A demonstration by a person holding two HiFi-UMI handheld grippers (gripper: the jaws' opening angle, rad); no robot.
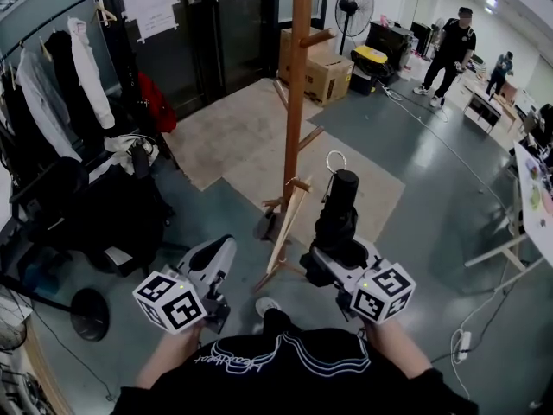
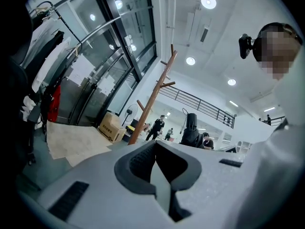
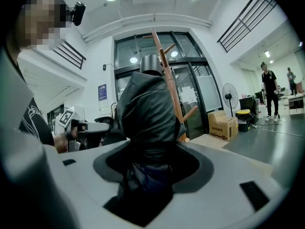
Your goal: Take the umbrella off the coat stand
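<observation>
The black folded umbrella [image 1: 339, 214] stands upright with my right gripper [image 1: 333, 251] shut on its lower part. It hangs free just right of the wooden coat stand [image 1: 296, 102], apart from the pegs. In the right gripper view the umbrella [image 3: 147, 109] fills the space between the jaws of the right gripper [image 3: 150, 175], and the coat stand [image 3: 170, 80] rises behind it. My left gripper [image 1: 225, 245] is left of the stand's base, shut and empty. The left gripper view shows the left gripper [image 2: 159, 175], the coat stand [image 2: 152, 99] and the umbrella [image 2: 190, 132] beyond.
A clothes rack [image 1: 52, 76] with hanging garments and dark bags stands at the left. Cardboard boxes [image 1: 324, 72] and a fan [image 1: 354, 7] are behind the stand. People [image 1: 449, 50] and desks [image 1: 531, 188] are at the right. A beige mat [image 1: 242, 137] lies under the stand.
</observation>
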